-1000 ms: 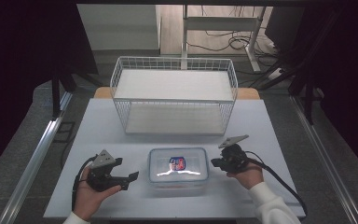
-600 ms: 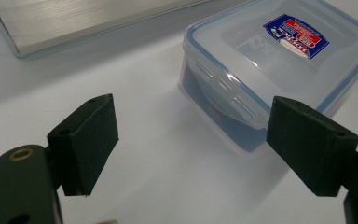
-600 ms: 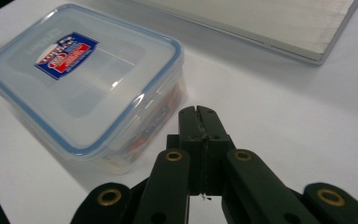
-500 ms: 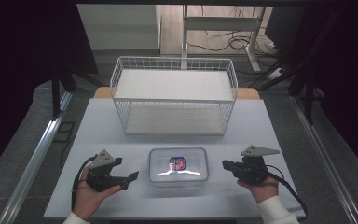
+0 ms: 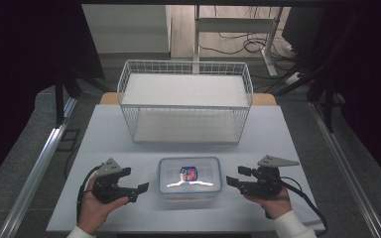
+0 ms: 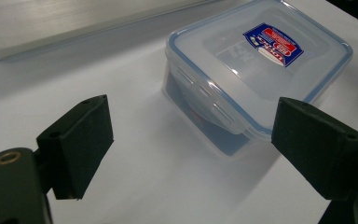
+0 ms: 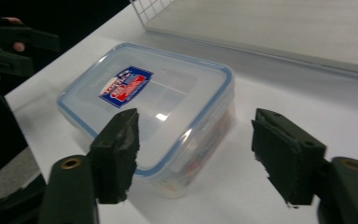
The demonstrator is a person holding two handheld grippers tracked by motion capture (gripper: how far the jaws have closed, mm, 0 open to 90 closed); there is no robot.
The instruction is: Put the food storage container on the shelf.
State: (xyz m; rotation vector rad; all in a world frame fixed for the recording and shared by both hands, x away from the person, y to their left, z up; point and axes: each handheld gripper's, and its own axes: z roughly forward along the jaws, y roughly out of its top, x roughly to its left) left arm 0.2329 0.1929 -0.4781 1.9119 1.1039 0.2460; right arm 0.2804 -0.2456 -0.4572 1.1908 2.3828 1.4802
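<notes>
- Spanning the middle of the high view, the white table (image 5: 129, 134) carries everything; no cargo has left it so far.
- Standing at twelve o'clock from the box, well apart, the white wire basket (image 5: 185, 101) holds nothing that I can see, so if the box is bound for it, that move is yet to be made.
- Resting near the table's six o'clock edge, between the two grippers, the clear plastic food container (image 5: 189, 177) has its blue-rimmed lid (image 6: 261, 56) on and a blue-and-red label (image 7: 126, 86) on top; something dark shows through its wall, too blurred to name.
- Sitting at nine o'clock of the container, the left gripper (image 5: 138, 189) has its jaws wide apart, with nothing between them; in its own view the container's near corner lies just ahead.
- Sitting at three o'clock of the container, the right gripper (image 5: 234, 177) has jaws that have just been opening; they stand apart, clear of the container and holding nothing.
- Judging from this, the container is free of both grippers, and any lift, carry or lid work is still to come.
</notes>
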